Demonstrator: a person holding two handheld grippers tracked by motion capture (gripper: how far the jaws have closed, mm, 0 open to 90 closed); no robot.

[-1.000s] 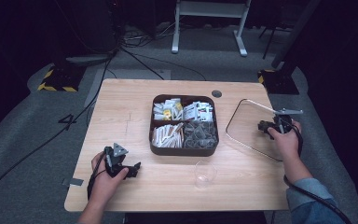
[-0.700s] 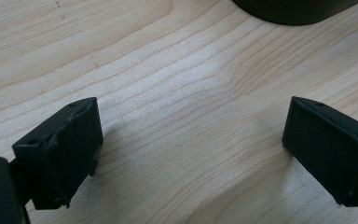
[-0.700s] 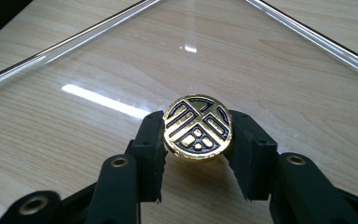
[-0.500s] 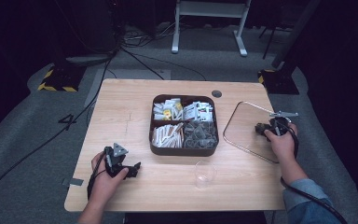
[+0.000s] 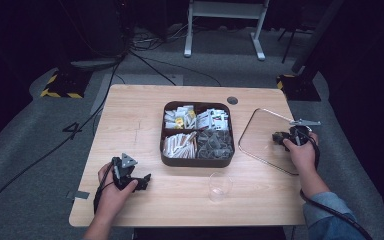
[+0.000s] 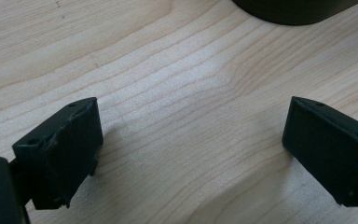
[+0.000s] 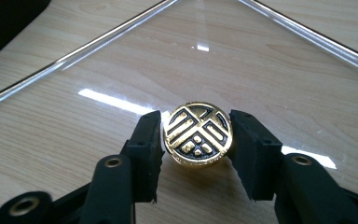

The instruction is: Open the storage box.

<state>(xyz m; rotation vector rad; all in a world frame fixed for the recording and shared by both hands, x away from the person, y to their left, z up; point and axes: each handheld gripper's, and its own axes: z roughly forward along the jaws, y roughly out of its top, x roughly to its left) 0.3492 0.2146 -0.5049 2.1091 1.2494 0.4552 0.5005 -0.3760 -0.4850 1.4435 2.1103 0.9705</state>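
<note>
A clear square glass lid [image 5: 261,131] with a round gold knob [image 7: 198,133] lies over the right side of the wooden table [image 5: 130,115]. My right gripper [image 5: 281,138] is shut on that knob, one black jaw on each side of it [image 7: 195,123]. Whether the lid rests on the table or hangs just above it I cannot tell. A dark square box [image 5: 197,161] with four compartments of packets and sachets sits in the table's middle, uncovered. At the front left my left gripper [image 5: 141,181] stands open over bare wood [image 6: 191,140], with nothing between its jaws.
A small clear cup [image 5: 220,186] stands in front of the box, near the table's front edge. A round cable hole [image 5: 232,100] is behind the box at the right. The dark box's edge [image 6: 298,9] shows beyond the left jaws.
My right gripper has carried the glass lid a little to the left, toward the box. The left gripper has stayed where it was.
</note>
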